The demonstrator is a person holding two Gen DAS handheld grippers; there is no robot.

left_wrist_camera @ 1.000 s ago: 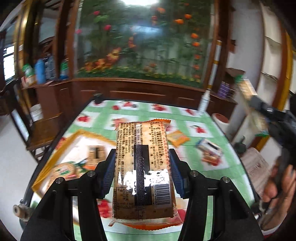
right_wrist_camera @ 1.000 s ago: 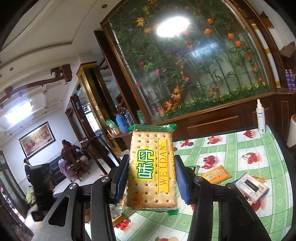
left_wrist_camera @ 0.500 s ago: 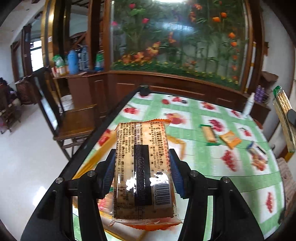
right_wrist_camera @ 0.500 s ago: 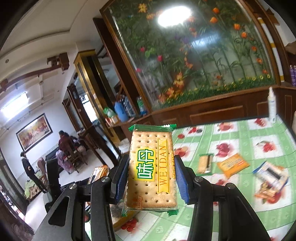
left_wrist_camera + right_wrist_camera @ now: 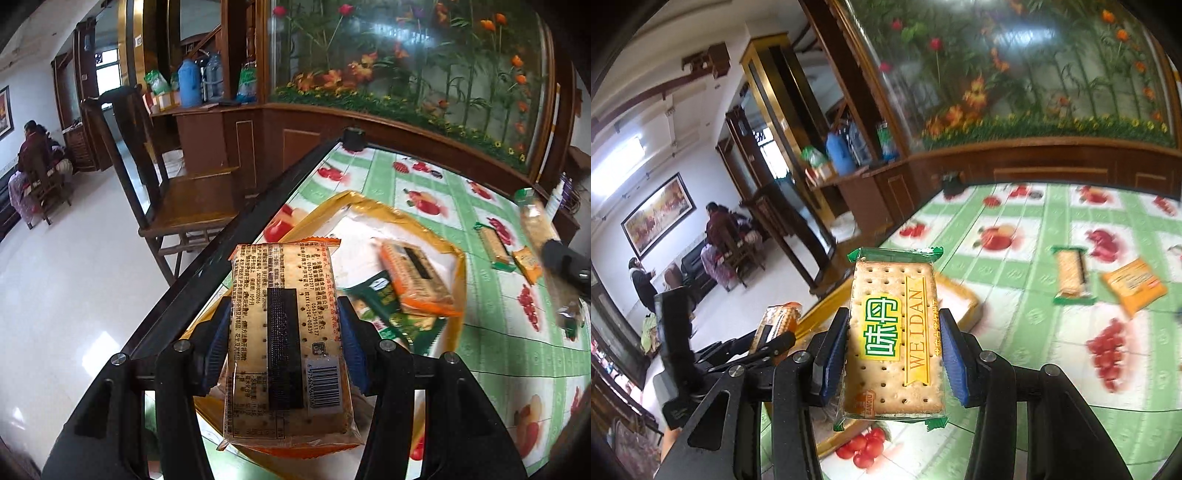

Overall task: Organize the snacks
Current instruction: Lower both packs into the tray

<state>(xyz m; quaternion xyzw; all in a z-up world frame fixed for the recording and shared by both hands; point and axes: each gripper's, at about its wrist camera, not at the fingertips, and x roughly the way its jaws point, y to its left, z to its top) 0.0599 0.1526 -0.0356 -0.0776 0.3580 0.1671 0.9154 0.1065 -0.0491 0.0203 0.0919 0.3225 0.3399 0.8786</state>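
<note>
Two cracker packs in hand, one per gripper.

Left gripper [image 5: 284,345]: jaws clenched on the long sides of the orange cracker pack [image 5: 284,332], printed back and barcode facing the camera. It hangs over the near corner of the gold tray [image 5: 388,212], by the table [image 5: 461,184] edge; judged the drop-off point for sorted snacks, hence the carry there.

Right gripper [image 5: 892,356]: jaws clenched on the green cracker pack [image 5: 894,332], front label up, held above the tablecloth near the tray's corner, probably awaiting its turn at the tray.

In the tray: another orange pack [image 5: 415,282] lying flat, and a dark green packet [image 5: 391,314] beside it, the two touching or overlapping.

Loose on the table, well apart from the tray: a slim green-edged pack [image 5: 1070,275] and a small orange packet [image 5: 1134,286].

Hidden or unclear: the tray's near part is behind the held pack and the gripper; the tray's contents are blurred, labels unreadable; the right gripper in the left view is a smear at the frame edge. Whether the tray holds more cannot be told.
</note>
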